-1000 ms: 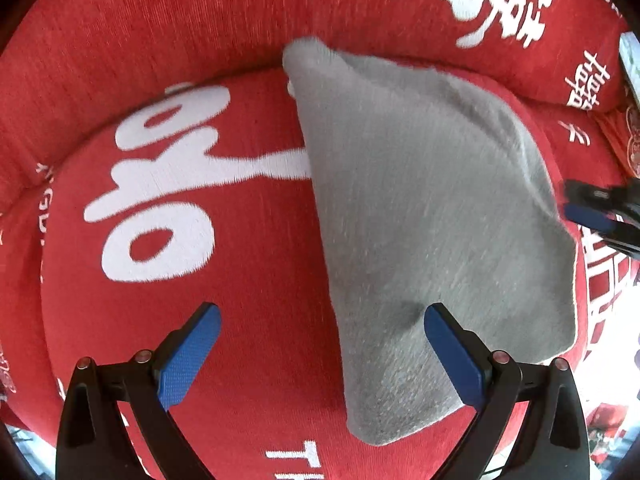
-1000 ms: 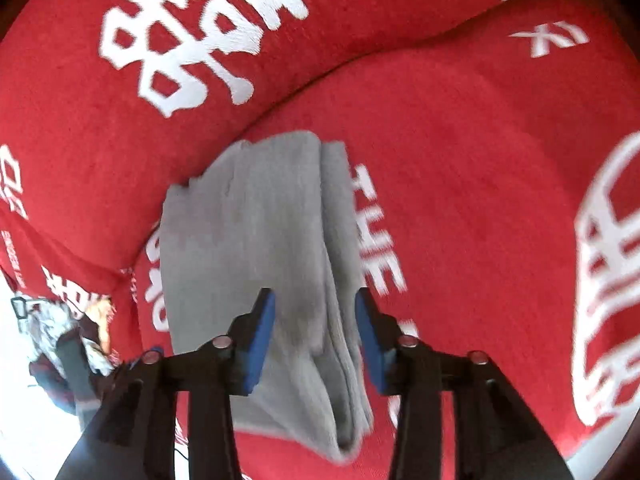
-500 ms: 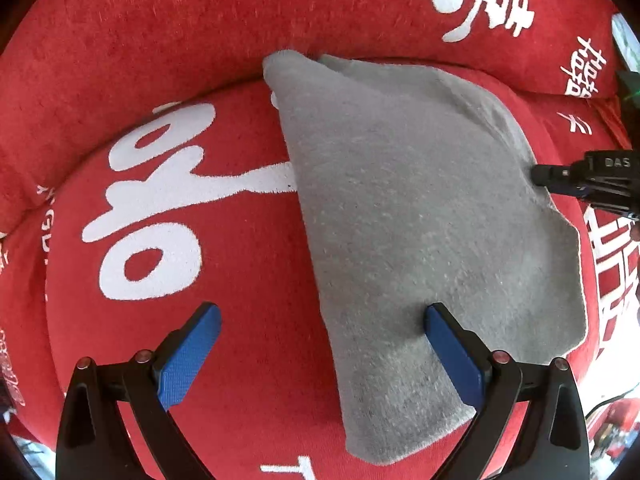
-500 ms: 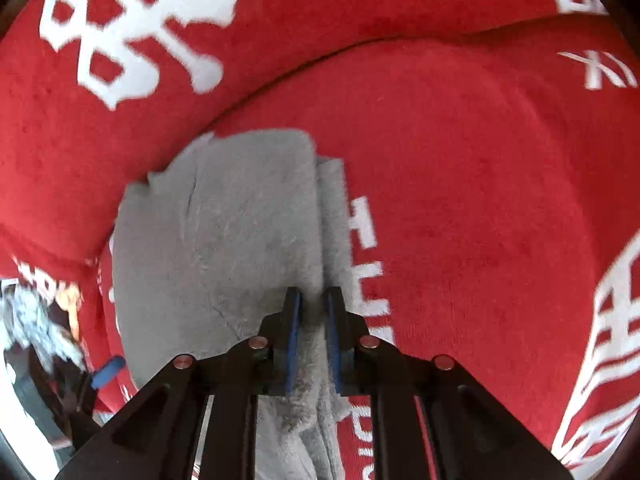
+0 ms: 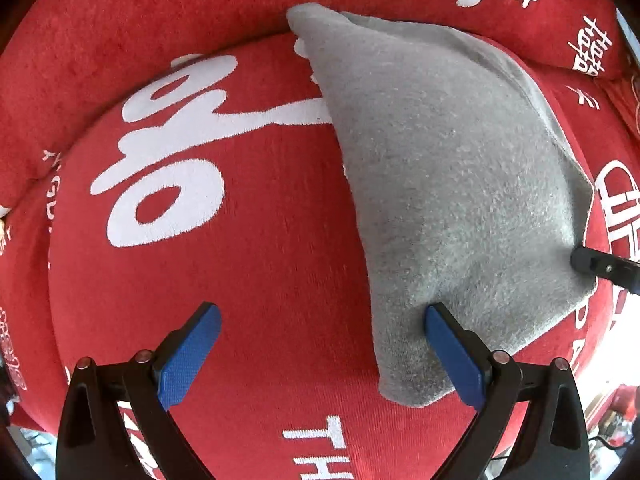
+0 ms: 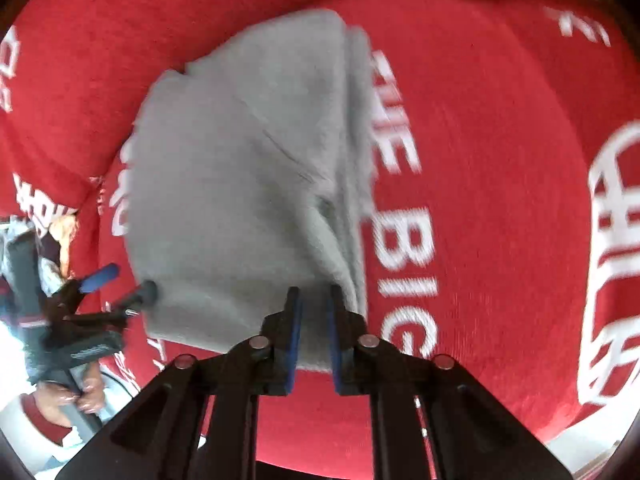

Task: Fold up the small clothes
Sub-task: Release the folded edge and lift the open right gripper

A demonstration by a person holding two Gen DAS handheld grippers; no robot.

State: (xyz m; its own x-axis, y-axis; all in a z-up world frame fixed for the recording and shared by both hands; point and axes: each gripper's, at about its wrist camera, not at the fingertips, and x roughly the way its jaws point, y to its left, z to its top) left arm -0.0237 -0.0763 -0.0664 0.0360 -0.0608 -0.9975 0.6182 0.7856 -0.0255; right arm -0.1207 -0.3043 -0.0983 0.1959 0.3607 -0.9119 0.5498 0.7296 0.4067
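White woven lettering on the red cushion cover (image 6: 500, 168) reads "THE BIG" in the right wrist view. The left wrist view shows "THE" (image 5: 320, 452) again; the large white characters stay unreadable.

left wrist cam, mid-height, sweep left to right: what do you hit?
White lettering on the red cushion → bare red fabric → grey garment → tip of the right gripper at the garment's right edge → more white print on the cushion.

Bright daylight, fisheye-warped edges, motion blur in right view.
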